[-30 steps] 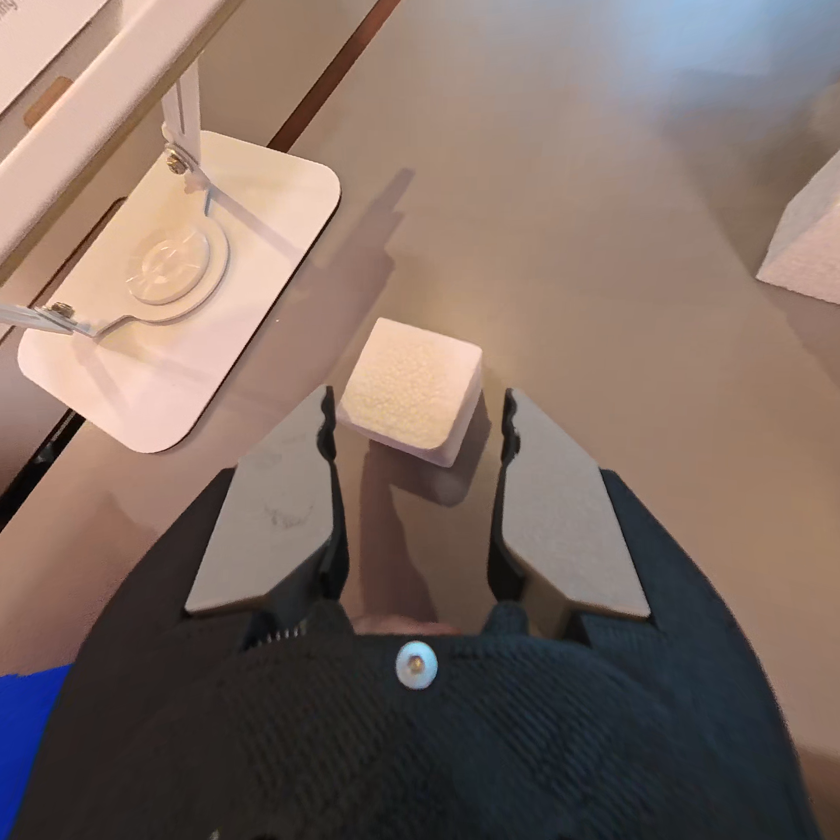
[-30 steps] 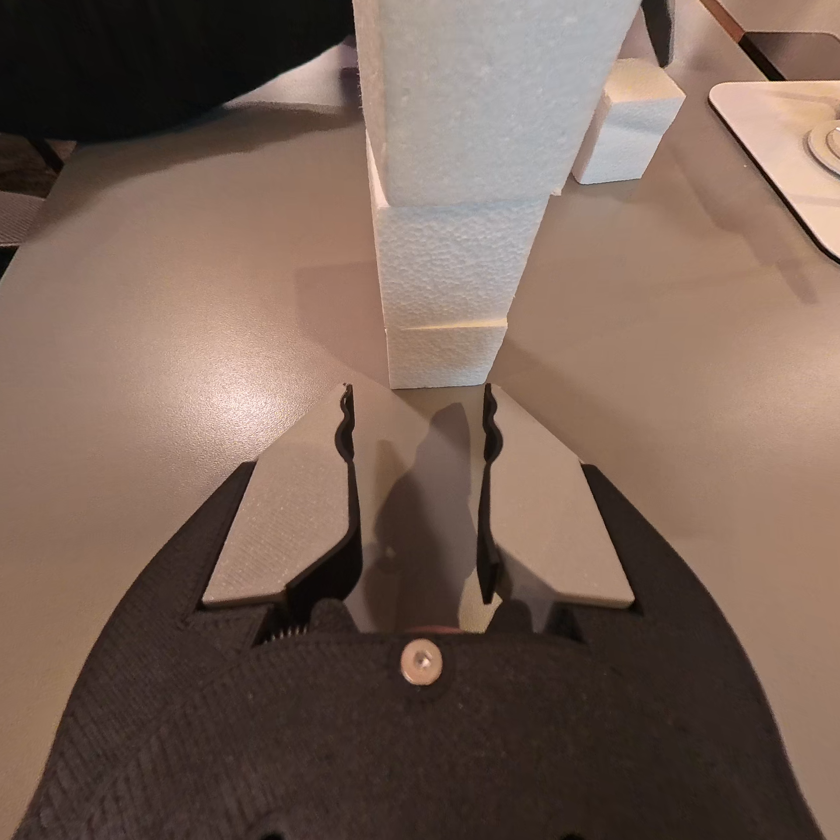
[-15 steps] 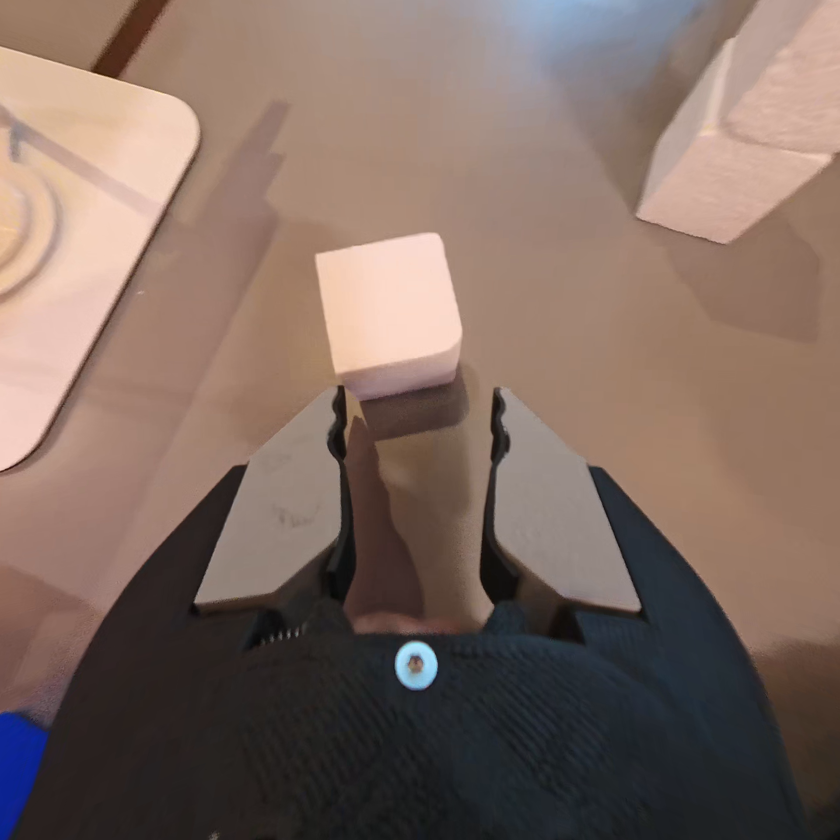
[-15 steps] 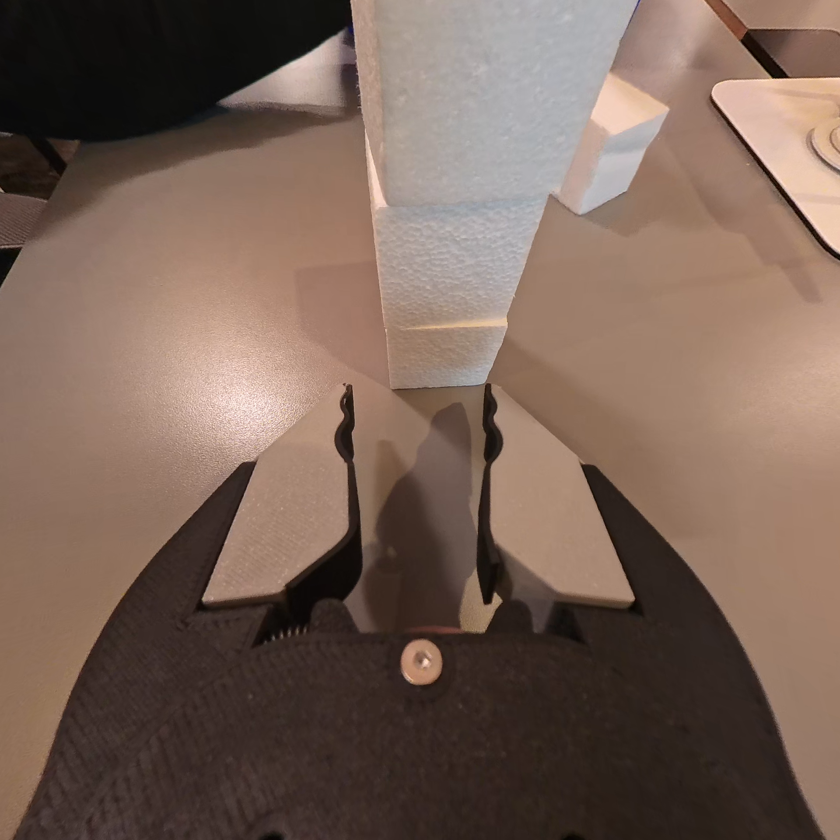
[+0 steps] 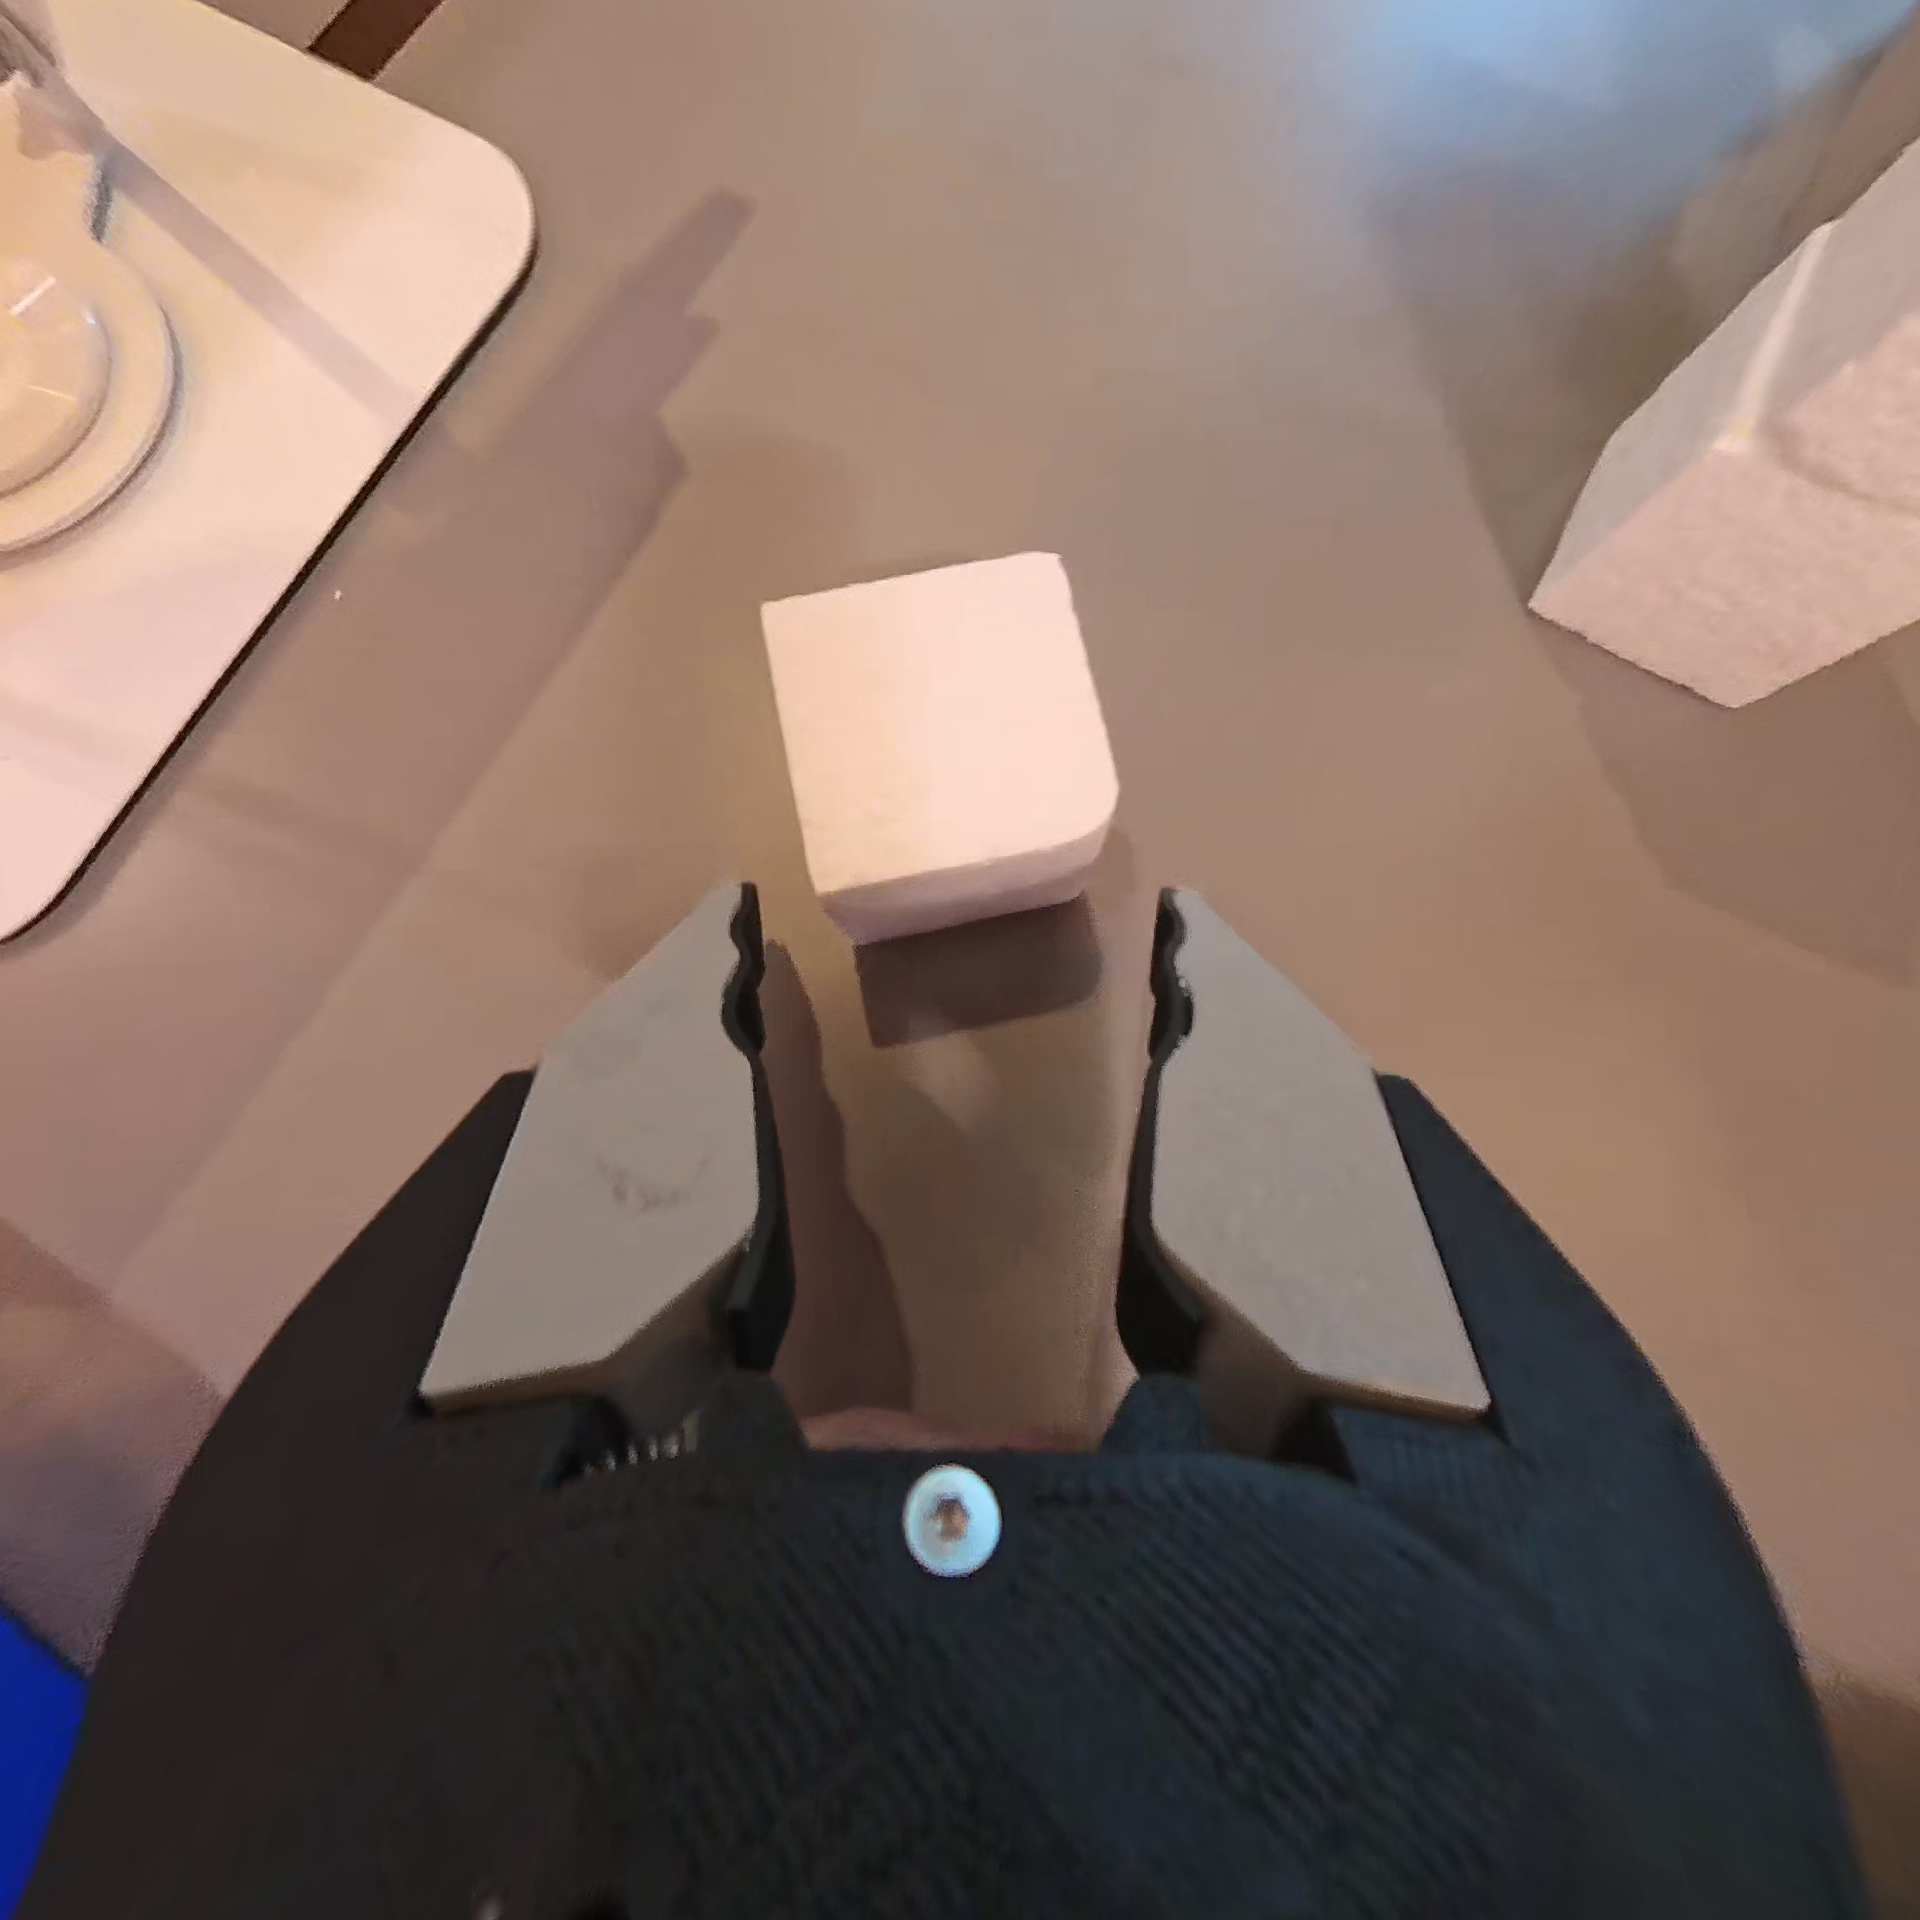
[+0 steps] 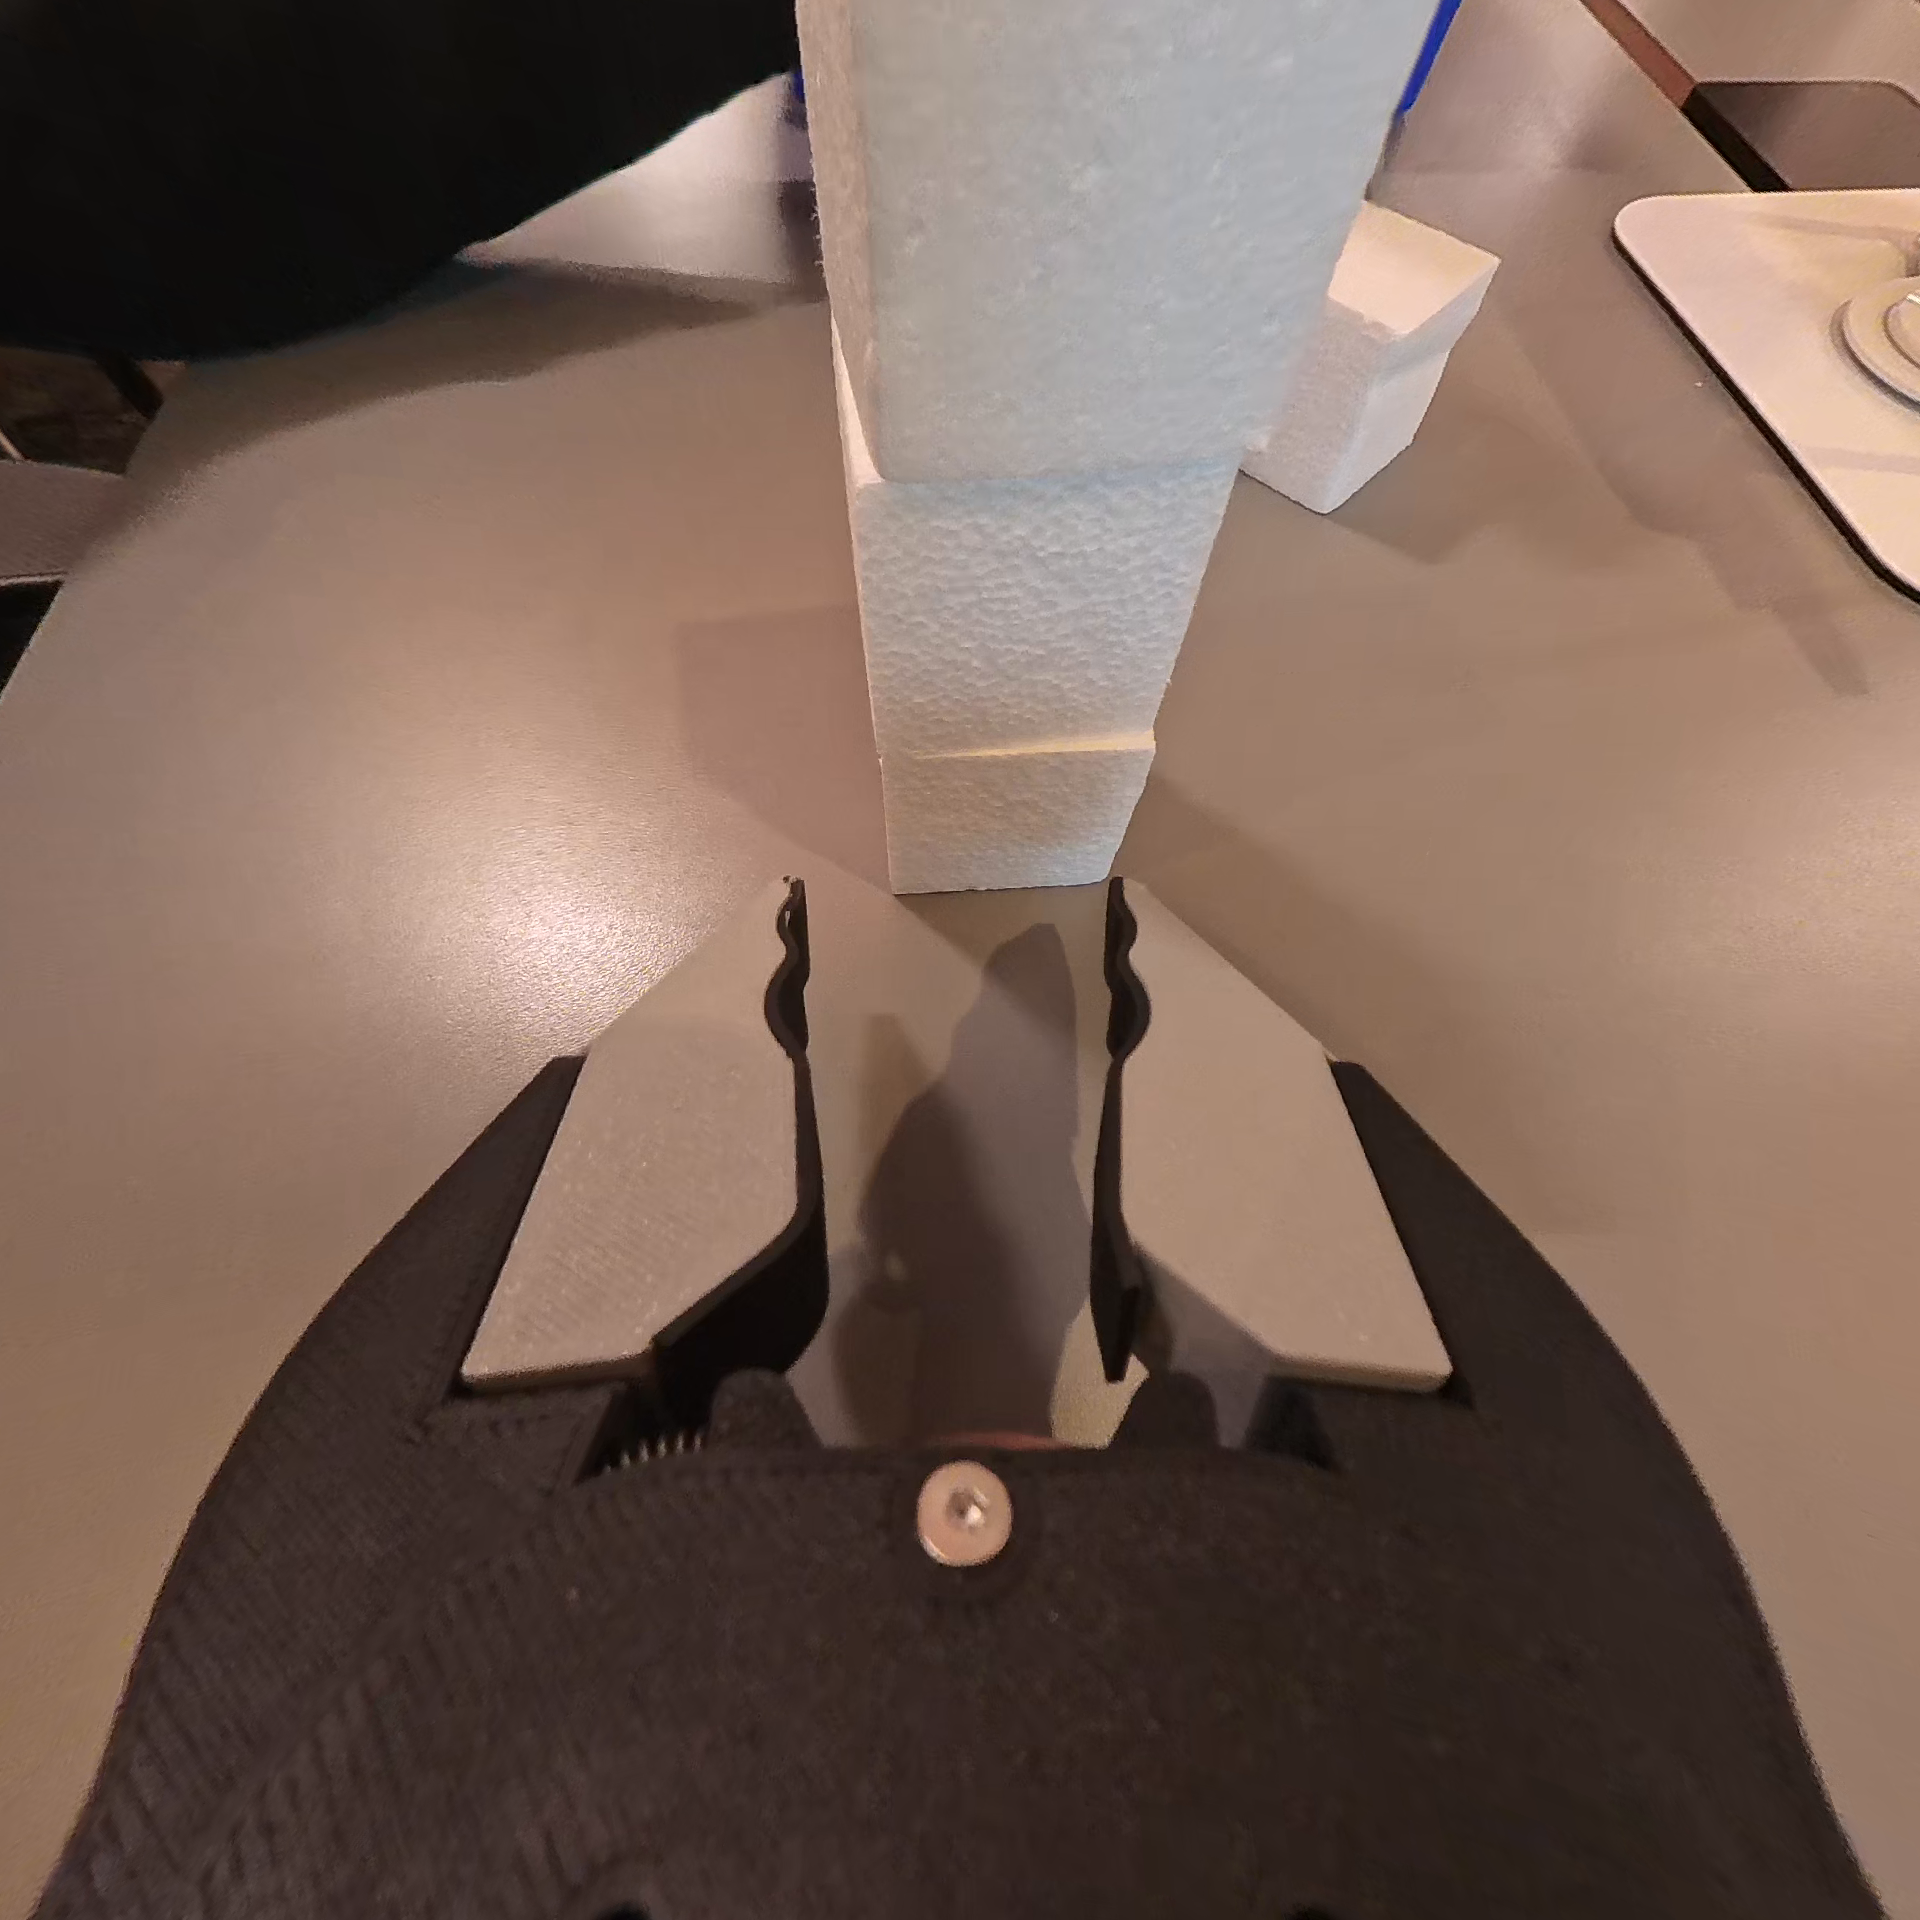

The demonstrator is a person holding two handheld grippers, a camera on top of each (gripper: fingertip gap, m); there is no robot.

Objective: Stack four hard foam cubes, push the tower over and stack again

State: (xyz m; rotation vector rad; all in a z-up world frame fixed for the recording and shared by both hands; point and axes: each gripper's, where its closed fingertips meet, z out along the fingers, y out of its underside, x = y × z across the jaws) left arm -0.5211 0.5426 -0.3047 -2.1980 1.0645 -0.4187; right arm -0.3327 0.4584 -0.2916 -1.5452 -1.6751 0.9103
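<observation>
Four white foam cubes show in all: three stand stacked as a tower (image 6: 1023, 540) and one loose cube (image 5: 935, 743) lies alone on the bench (image 6: 416, 665). In the right wrist view the tower rises straight ahead of the right gripper (image 6: 954, 914), with the bottom cube (image 6: 1013, 816) resting on the bench just beyond the fingertips, the middle cube (image 6: 1023, 592) sitting on it with a slight overhang, and the top cube (image 6: 1060, 218) running out of the upper edge of the picture. The cubes are white, with a pebbled, beaded surface and fairly sharp edges; the loose one looks a little rounded at its near corners. That loose cube shows again behind and to the right of the tower (image 6: 1371, 364), apart from it. In the left wrist view it sits just ahead of the left gripper (image 5: 956, 925), between the lines of the two fingers but beyond their tips, casting a dark shadow toward the gripper, while the tower stands well off at the right edge (image 5: 1756, 499). Both grippers are wide open and hold nothing, each hovering over the grey-brown bench. A flat white stand base (image 5: 208, 447) with rounded corners and a round disc on it lies on the bench at the far left, and it shows too at the right edge of the right wrist view (image 6: 1787, 332).
</observation>
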